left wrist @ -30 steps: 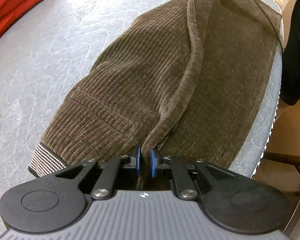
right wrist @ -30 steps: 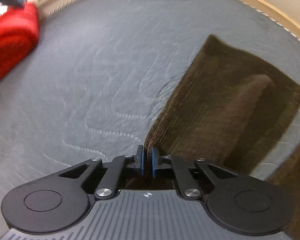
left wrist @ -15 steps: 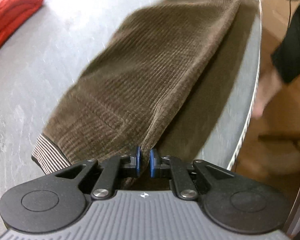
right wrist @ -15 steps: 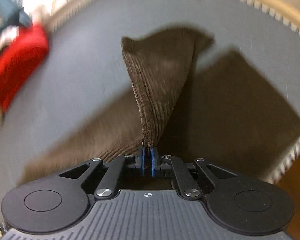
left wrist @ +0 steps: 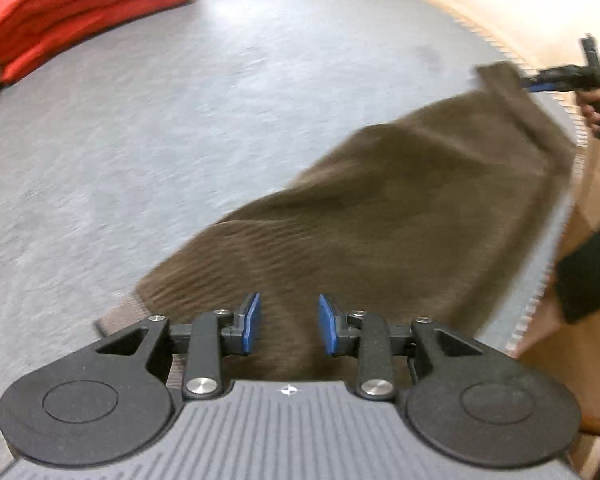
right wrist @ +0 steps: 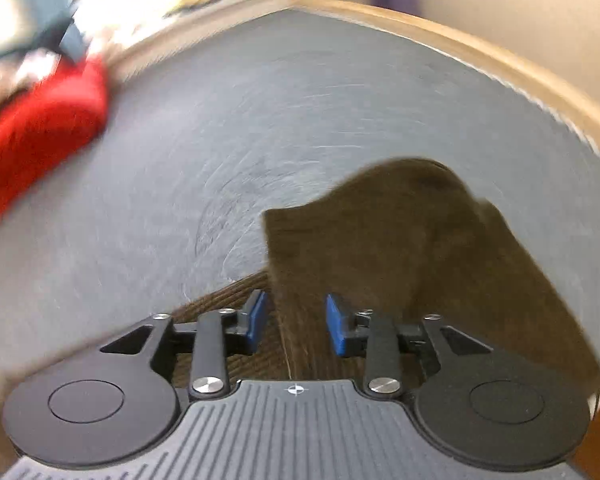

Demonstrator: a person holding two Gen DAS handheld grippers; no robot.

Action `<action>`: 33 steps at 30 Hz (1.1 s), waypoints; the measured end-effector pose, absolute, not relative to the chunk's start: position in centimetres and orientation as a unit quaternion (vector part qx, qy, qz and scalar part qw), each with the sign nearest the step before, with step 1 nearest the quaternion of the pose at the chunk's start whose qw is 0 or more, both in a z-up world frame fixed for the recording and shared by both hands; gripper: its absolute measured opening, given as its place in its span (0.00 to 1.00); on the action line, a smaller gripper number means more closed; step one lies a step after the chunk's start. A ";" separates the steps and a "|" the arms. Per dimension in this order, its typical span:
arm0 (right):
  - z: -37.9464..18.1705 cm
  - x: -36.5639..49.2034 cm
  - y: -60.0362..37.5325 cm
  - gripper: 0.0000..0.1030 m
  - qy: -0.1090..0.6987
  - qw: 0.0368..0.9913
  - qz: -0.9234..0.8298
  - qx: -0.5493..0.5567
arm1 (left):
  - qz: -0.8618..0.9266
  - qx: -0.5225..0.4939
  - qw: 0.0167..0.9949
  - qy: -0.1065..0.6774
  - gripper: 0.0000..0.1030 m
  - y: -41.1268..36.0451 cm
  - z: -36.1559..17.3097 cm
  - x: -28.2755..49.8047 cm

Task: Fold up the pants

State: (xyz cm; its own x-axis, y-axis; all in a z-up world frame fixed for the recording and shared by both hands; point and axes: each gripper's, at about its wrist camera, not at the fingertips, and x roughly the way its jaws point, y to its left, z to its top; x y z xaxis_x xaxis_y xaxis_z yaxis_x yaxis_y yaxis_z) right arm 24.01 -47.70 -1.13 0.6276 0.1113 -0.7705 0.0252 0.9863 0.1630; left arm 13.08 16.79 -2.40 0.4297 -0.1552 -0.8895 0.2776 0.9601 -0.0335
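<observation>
The brown corduroy pants [left wrist: 380,224] lie folded lengthwise along the right edge of the grey quilted surface [left wrist: 180,120]. My left gripper [left wrist: 290,322] hovers over the waistband end. Its jaws are opening and the blue pads stand clear of the cloth below them. My right gripper [right wrist: 296,322] is over the leg end of the pants [right wrist: 400,240]. Its jaws are opening too, and a strip of cloth lies between the pads without being pressed. In the left wrist view the right gripper [left wrist: 540,82] shows at the far corner of the pants, held by a hand [left wrist: 596,108].
A folded red cloth [left wrist: 80,12] lies at the far left of the surface, also in the right wrist view [right wrist: 40,132]. A wooden rim [right wrist: 500,60] borders the far side. A dark sleeve [left wrist: 588,272] hangs past the right edge.
Both grippers were shut on a raised fold of the pants; their jaws now stand apart and the cloth has dropped flat. The right gripper swung across over the leg end. The left gripper rose.
</observation>
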 end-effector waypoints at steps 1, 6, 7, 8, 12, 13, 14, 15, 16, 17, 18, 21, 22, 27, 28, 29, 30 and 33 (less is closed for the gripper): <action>-1.7 24.9 -46.4 0.43 0.437 0.898 0.024 0.048 | -0.119 0.060 0.843 0.521 0.34 17.0 -2.5 13.3; -6.1 28.0 -43.0 0.43 0.490 0.869 0.021 -0.062 | -0.093 0.070 0.842 0.528 0.35 17.2 -2.5 14.7; -6.8 28.2 -42.8 0.43 0.498 0.863 0.023 -0.076 | -0.092 0.074 0.842 0.527 0.35 17.0 -2.4 14.9; -7.4 28.4 -42.4 0.40 0.505 0.857 0.025 -0.099 | -0.091 0.076 0.842 0.526 0.35 16.9 -2.5 15.0; -6.8 28.3 -43.7 0.07 0.505 0.858 0.004 -0.097 | -0.090 0.086 0.845 0.520 0.35 16.6 -2.1 15.6; -5.9 28.1 -44.7 0.07 0.497 0.865 -0.008 -0.070 | -0.091 0.089 0.846 0.518 0.35 16.3 -2.0 15.7; -4.9 27.5 -46.3 0.07 0.483 0.875 -0.022 -0.035 | -0.090 0.094 0.846 0.517 0.35 15.9 -2.3 16.0; -4.0 26.6 -48.1 0.07 0.467 0.883 -0.041 -0.002 | -0.089 0.104 0.846 0.515 0.35 15.5 -2.3 16.2; -3.3 25.5 -50.1 0.07 0.456 0.888 -0.061 0.024 | -0.090 0.112 0.846 0.514 0.35 15.2 -2.3 16.2; -2.9 24.4 -51.9 0.06 0.451 0.888 -0.078 0.046 | -0.093 0.119 0.845 0.512 0.35 14.7 -2.4 16.4; -2.7 22.9 -54.4 0.06 0.449 0.884 -0.102 0.079 | -0.096 0.123 0.845 0.511 0.35 14.3 -2.3 16.5; -4.2 18.4 -61.6 0.06 0.482 0.840 -0.145 0.202 | -0.112 0.132 0.847 0.503 0.35 13.1 -1.8 16.6; -5.0 17.2 -63.1 0.06 0.497 0.822 -0.151 0.234 | -0.117 0.133 0.847 0.501 0.35 12.8 -1.8 16.6; -6.6 12.8 -67.0 0.07 0.514 0.771 -0.162 0.339 | -0.122 0.139 0.844 0.503 0.35 11.8 -2.1 17.0; -6.3 12.6 -67.1 0.07 0.504 0.775 -0.157 0.347 | -0.122 0.139 0.843 0.505 0.35 11.8 -2.2 17.0; -5.9 12.5 -67.2 0.08 0.496 0.779 -0.152 0.351 | -0.125 0.139 0.841 0.508 0.35 11.6 -2.3 17.0; -5.6 12.7 -67.2 0.12 0.488 0.785 -0.149 0.351 | -0.127 0.139 0.839 0.510 0.35 11.6 -2.5 17.0; -5.2 13.3 -67.5 0.35 0.464 0.794 -0.186 0.347 | -0.157 0.123 0.831 0.520 0.35 11.5 -2.8 16.5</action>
State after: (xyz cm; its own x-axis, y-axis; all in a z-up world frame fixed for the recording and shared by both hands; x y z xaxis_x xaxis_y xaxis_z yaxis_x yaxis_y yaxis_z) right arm 13.27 -67.55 -5.19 0.5009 0.0271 -0.8651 0.6168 0.6901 0.3787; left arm 16.53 11.47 -2.79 0.4104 -0.1341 -0.9020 0.3889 0.9204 0.0401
